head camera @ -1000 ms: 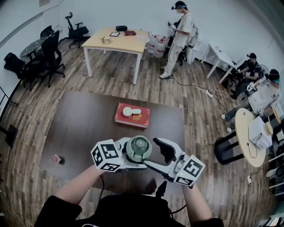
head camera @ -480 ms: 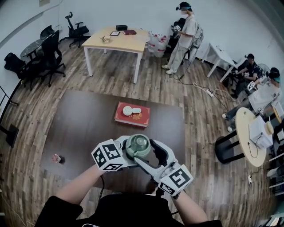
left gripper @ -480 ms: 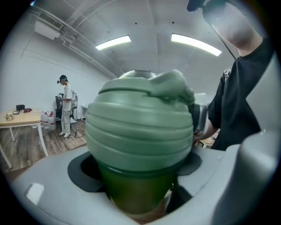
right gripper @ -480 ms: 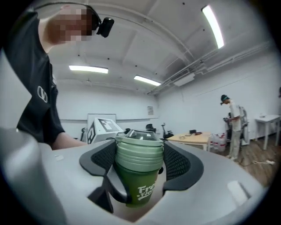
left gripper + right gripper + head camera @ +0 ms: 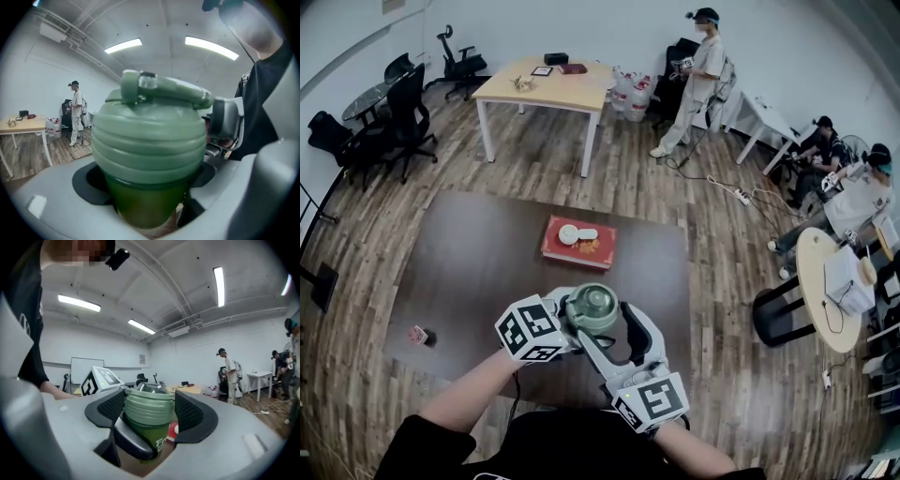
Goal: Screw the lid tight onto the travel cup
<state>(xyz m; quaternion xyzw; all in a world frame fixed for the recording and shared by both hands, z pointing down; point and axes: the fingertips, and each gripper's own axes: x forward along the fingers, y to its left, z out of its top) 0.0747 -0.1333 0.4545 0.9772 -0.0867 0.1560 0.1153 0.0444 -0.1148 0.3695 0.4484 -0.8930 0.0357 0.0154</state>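
Far left on the dark table (image 5: pixel 469 262), a small pinkish object (image 5: pixel 419 336), too small to identify, same spot as a second ago; left gripper (image 5: pixel 578 325) held just over the table's near edge, marker cube barely shifted from earlier; its jaws stand fairly wide but clamp the travel cup (image 5: pixel 140 201) by its green body, dark pads pressed on both sides in the left gripper view; cup upright, off the table surface, at centre bottom of the head view, place unchanged from a second ago; ribbed pale green lid (image 5: pixel 592 307) sits on top of the cup, handle arching over it; behind the cup on the table, a red box (image 5: pixel 579 242) with white items on top, not moved; right gripper (image 5: pixel 607 323) comes in level from the person's side, jaws about half open and closed around the lid, mesh pads (image 5: pixel 110 408) against its ribbed sides in the right gripper view, left gripper's jaw visible just under the lid there; main change: the right gripper has swung round the cup, its marker cube a second ago sat out to the right, now low and near the person's body, jaw spread about the same; background right, the standing person (image 5: pixel 698 66) has stepped further right along the wall; seated people (image 5: pixel 853 187) at far right unchanged.
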